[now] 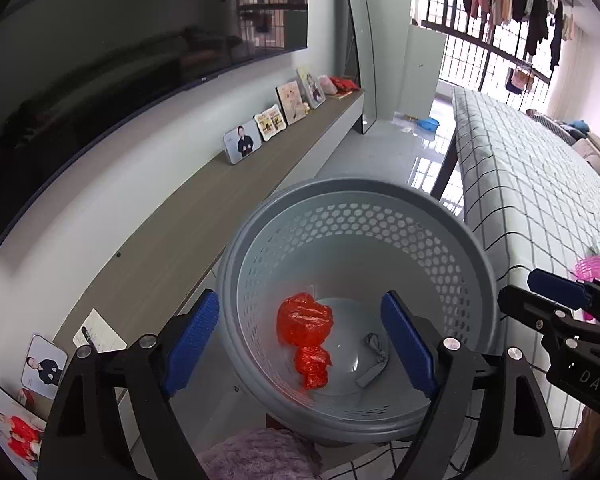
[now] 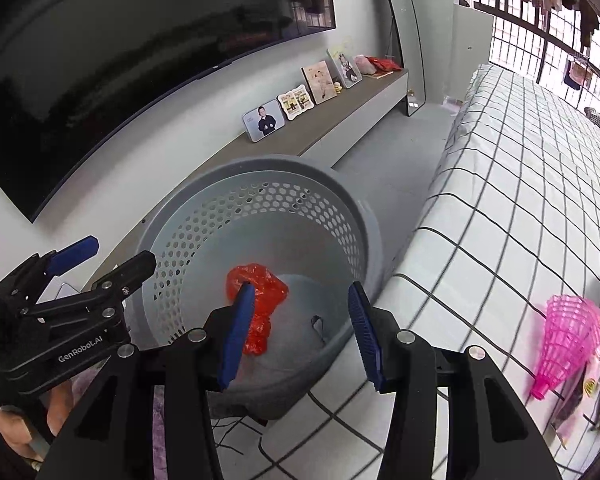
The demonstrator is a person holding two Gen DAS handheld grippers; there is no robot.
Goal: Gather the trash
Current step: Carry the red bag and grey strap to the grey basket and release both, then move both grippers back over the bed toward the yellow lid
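Two red wrappers (image 1: 305, 320) (image 2: 257, 294) lie crumpled on the floor of the basket (image 1: 476, 264) (image 2: 364, 216), one touching the other, with a small grey strap (image 1: 374, 360) just to their right. The basket is grey with a perforated wall and stands between the long shelf (image 1: 204, 216) (image 2: 340, 128) on the left and the checked table (image 1: 532, 184) (image 2: 520, 184) on the right.

Your left gripper (image 1: 300, 344) hangs over the basket mouth with its blue pads spread wide and nothing between them. Your right gripper (image 2: 302, 336) is above the basket too, jaws apart and empty; its left pad crosses in front of the wrappers in its own view. In the left view, the right gripper's tip shows at the right edge.

A pink mesh cone (image 2: 568, 336) (image 1: 590, 270) lies on the table to the right, near the edge, beside some dark scraps that are too blurred to name. Photo frames (image 1: 242, 142) (image 2: 264, 120) lean along the shelf under the wall television (image 1: 120, 80) (image 2: 140, 60). A purple fuzzy cloth (image 1: 256, 456) sits near, just below the basket.
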